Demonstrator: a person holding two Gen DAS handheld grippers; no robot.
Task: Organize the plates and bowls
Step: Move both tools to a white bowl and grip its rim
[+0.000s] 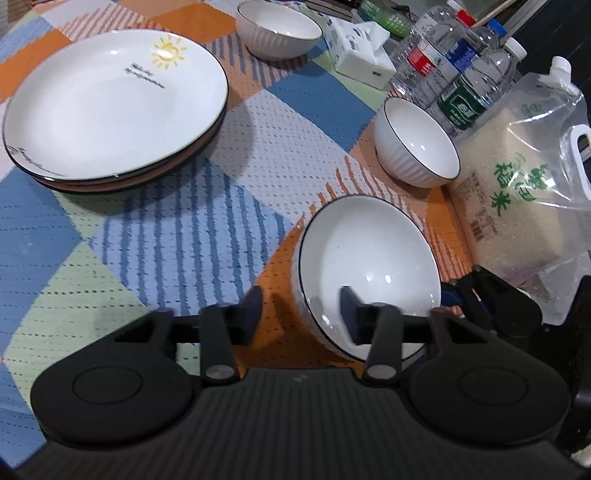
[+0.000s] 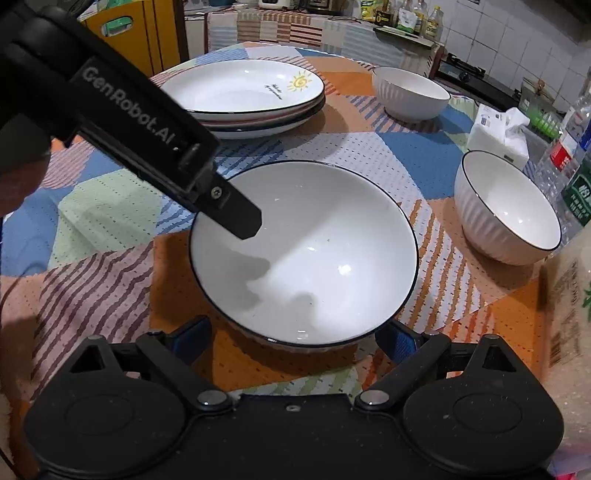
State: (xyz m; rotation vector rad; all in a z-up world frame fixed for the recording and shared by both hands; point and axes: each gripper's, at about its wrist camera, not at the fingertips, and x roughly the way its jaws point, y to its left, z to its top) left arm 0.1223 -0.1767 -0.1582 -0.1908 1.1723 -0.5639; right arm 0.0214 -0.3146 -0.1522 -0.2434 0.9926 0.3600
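Observation:
A wide white bowl with a dark rim [image 1: 365, 258] [image 2: 306, 247] stands on the patterned cloth. My left gripper [image 1: 301, 306] is open and straddles its near rim, one finger [image 2: 236, 214] inside the bowl and one outside. My right gripper [image 2: 295, 339] is open with its blue pads on either side of the bowl's near wall, apart from it. A stack of plates, the top one white with a sun drawing [image 1: 114, 103] [image 2: 243, 88], lies at the far left. Two ribbed white bowls stand apart, one at the right [image 1: 417, 144] [image 2: 506, 210] and one far back [image 1: 279, 29] [image 2: 410, 92].
A bag of rice [image 1: 517, 192] [image 2: 569, 332] stands close at the right. Several plastic water bottles [image 1: 454, 74] and a tissue box [image 1: 364, 48] [image 2: 498, 133] crowd the far right. A yellow crate [image 2: 122, 33] and a counter with jars lie beyond the table.

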